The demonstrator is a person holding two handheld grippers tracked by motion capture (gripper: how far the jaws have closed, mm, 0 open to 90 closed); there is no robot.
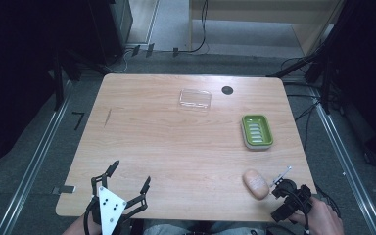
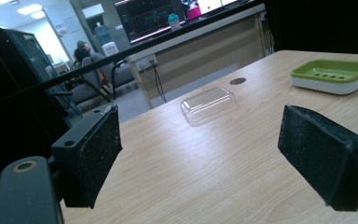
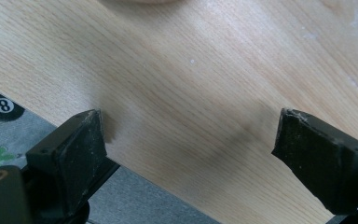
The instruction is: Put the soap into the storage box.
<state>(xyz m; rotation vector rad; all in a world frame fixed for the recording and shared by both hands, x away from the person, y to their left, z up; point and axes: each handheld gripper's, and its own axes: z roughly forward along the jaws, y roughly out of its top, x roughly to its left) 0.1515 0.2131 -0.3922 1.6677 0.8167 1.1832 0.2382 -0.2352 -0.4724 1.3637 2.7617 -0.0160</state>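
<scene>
A tan oval soap bar (image 1: 255,183) lies near the table's front right corner. Just to its right a hand holds my right gripper (image 1: 288,196), pointing down at the wood. In the right gripper view that gripper (image 3: 190,128) stands open above bare table close to the front edge, with the soap's rim (image 3: 135,1) just at the top. A green soap dish (image 1: 257,130) on a white base sits farther back on the right. A clear plastic lid (image 1: 195,98) lies near the far edge. My left gripper (image 1: 129,175) is open at the front left, holding nothing; it faces the lid (image 2: 208,103) and the dish (image 2: 333,74).
The wooden table (image 1: 176,147) has a round black cable hole (image 1: 227,90) near the far edge, right of the lid. Grey floor, metal rails and cables surround the table. Desks, chairs and monitors stand beyond the far edge in the left gripper view.
</scene>
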